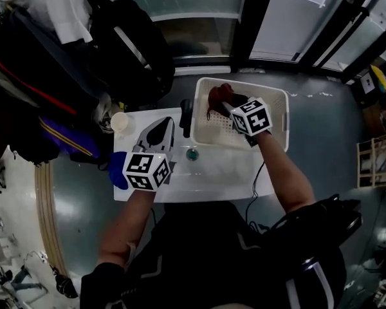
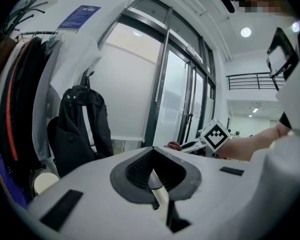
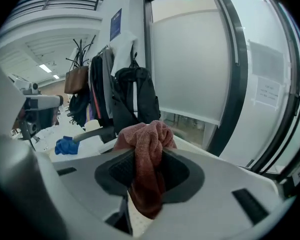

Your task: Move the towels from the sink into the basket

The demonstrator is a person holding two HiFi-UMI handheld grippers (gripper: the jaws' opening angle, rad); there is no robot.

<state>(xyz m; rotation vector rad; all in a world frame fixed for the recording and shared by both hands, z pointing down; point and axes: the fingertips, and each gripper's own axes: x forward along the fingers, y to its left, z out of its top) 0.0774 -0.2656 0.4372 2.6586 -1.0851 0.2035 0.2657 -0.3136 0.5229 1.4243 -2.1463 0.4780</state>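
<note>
The towel [image 3: 149, 134] is a reddish-brown terry cloth, bunched into a loose wad and pinched between the fingers of the right gripper [image 1: 225, 107], which holds it above the white basket [image 1: 278, 102] just beyond the sink [image 1: 225, 172]. In the right gripper view its folds spill over the finger pads above and hang limp below, so it looks soft, light and floppy, with nothing to break. It should not slip easily, since the pile gives the pads grip. A bite into the thick middle of the bunch, as here, seems safest, because a corner hold would let the rest trail and catch on the basket rim. The left gripper [image 1: 165, 126] hovers over the sink's left side, its fingers pressed together on nothing. A blue cloth [image 1: 118, 170] lies at the sink's left edge.
</note>
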